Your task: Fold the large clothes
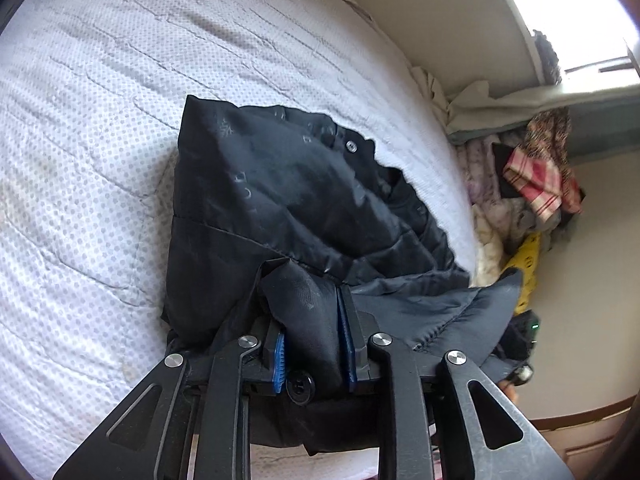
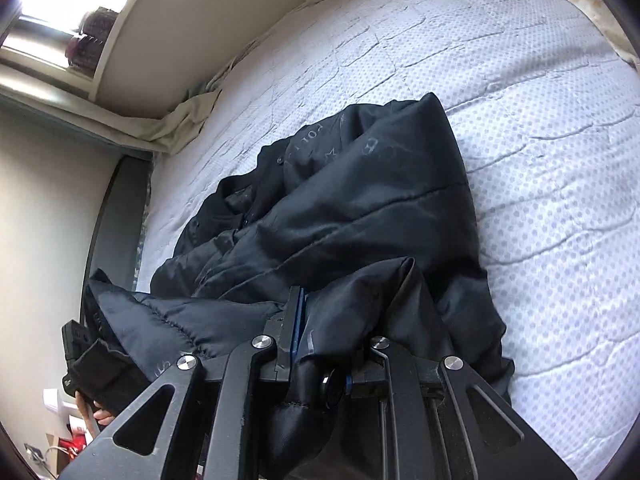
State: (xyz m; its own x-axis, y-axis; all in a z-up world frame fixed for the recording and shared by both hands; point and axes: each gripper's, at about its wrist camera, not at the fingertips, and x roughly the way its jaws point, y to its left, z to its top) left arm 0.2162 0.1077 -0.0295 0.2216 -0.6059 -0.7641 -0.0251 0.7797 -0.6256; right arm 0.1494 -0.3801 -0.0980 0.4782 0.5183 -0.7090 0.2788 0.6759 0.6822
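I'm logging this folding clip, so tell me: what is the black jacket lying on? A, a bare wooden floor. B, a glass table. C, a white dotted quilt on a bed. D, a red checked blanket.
C: the black jacket lies spread on the white dotted quilt that covers the bed, as the right wrist view also shows.

The jacket (image 1: 288,200) is black with faint grey lettering and a dark button (image 1: 351,146). The bed (image 1: 100,100) cover is white with small grey dots. Blue pads (image 1: 279,364) line the black left gripper (image 1: 314,344). A red-and-white checked cloth (image 1: 536,184) lies far right.
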